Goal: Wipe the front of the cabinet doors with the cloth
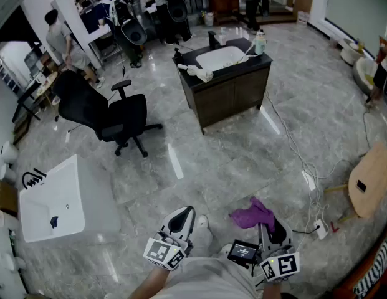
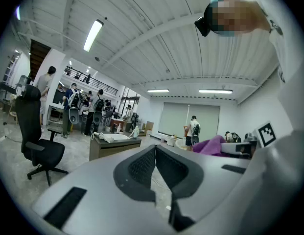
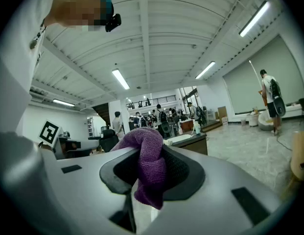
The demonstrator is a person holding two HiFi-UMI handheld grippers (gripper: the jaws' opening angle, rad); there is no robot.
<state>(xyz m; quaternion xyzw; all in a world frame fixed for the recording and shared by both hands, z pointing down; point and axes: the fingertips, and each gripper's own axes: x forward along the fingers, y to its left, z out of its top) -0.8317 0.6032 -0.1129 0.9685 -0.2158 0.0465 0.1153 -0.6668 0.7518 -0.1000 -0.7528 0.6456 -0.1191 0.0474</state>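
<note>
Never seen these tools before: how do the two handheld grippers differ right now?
The left gripper has its jaws together and empty; the right gripper clamps a purple cloth. The left's dark pads show bare; the right's are largely hidden by the cloth. Both have grey bodies.

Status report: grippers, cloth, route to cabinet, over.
Left gripper shut, empty. Right gripper shut on purple cloth. Cabinet doors far across floor, untouched. Office chair left of route, cables right.
</note>
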